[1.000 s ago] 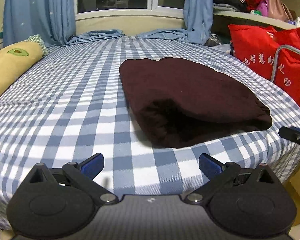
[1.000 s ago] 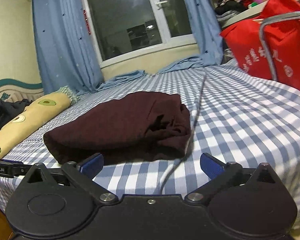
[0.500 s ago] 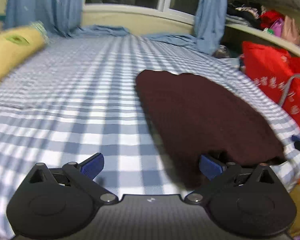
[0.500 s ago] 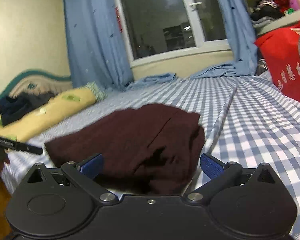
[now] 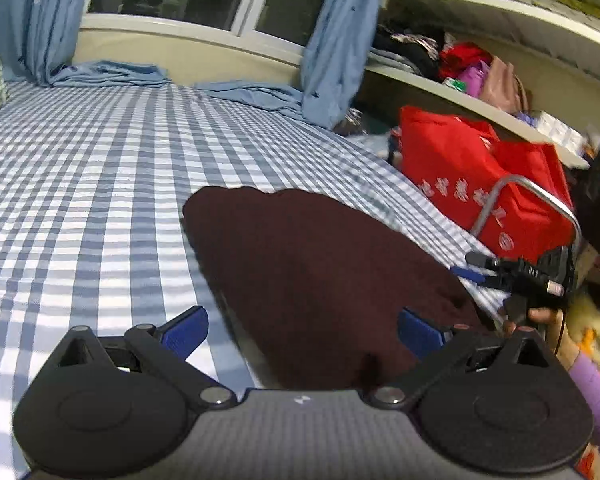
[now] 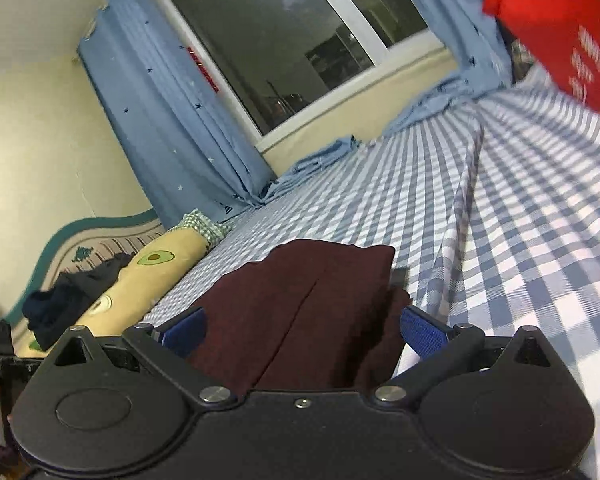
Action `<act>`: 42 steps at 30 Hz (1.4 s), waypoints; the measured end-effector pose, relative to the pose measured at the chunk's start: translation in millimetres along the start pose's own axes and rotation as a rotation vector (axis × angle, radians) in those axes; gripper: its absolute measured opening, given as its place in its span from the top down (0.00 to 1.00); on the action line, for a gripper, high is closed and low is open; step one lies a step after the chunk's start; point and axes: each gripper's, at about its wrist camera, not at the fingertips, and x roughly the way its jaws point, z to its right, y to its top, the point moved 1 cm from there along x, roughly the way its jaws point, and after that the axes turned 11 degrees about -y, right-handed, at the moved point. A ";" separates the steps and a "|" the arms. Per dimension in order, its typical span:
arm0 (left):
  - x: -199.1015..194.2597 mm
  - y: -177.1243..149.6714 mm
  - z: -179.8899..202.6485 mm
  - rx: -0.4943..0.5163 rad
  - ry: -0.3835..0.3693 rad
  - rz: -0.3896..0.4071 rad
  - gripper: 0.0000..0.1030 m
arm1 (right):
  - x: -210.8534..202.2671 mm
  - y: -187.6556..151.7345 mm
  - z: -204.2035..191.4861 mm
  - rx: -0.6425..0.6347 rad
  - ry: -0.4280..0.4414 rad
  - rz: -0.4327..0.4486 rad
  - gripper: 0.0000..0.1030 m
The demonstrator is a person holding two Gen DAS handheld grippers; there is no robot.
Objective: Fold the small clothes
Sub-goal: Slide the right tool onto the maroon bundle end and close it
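Note:
A folded dark maroon garment (image 5: 320, 272) lies on the blue-and-white checked bed sheet (image 5: 84, 184). My left gripper (image 5: 302, 330) is open and empty, its blue fingers straddling the garment's near left edge. The right gripper (image 5: 500, 276) shows at the garment's right edge in the left wrist view. In the right wrist view the garment (image 6: 300, 308) fills the gap between the wide-open fingers of my right gripper (image 6: 302, 330), which sits low at its near end. Whether the pads touch the cloth is hidden.
A red bag (image 5: 484, 176) with a metal handle stands off the bed's right side, below cluttered shelves (image 5: 480, 76). A yellow avocado-print bolster (image 6: 156, 268) and dark clothes (image 6: 64, 304) lie at the bed's left. Blue curtains (image 6: 172, 116) hang at the window.
Both grippers have moved in close to the maroon garment from opposite ends and dropped lower. The garment now lies between each pair of open fingers. It has not moved.

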 end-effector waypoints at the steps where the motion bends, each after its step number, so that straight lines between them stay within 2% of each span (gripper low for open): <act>1: 6.2 4.0 -4.2 -0.028 -0.006 0.004 0.01 | 8.2 3.2 3.4 0.017 0.003 -0.016 0.00; 6: 44.7 12.6 -37.7 -0.177 -0.062 -0.028 0.01 | 38.1 7.3 6.8 0.018 -0.020 -0.083 0.00; 10: 71.5 8.4 -57.2 -0.228 -0.085 -0.080 0.01 | 45.8 4.1 8.6 0.002 -0.052 -0.119 0.00; 14: 89.8 -0.9 -67.7 -0.271 -0.086 -0.132 0.01 | 51.5 -2.1 8.0 -0.019 -0.035 -0.142 0.00; 17: 94.2 -6.7 -72.9 -0.303 -0.110 -0.128 0.01 | 51.6 -4.8 6.3 -0.026 0.007 -0.153 0.00; 20: 97.0 -10.9 -75.0 -0.283 -0.109 -0.123 0.00 | 50.7 -6.7 4.0 -0.040 0.037 -0.162 0.00; 34: 109.4 -10.0 -67.7 -0.200 -0.102 -0.105 0.00 | 54.9 -6.9 -4.9 -0.069 0.014 -0.165 0.00; 42: 115.4 -4.5 -66.6 -0.216 -0.088 -0.134 0.00 | 56.0 -7.4 -3.4 -0.079 0.008 -0.167 0.00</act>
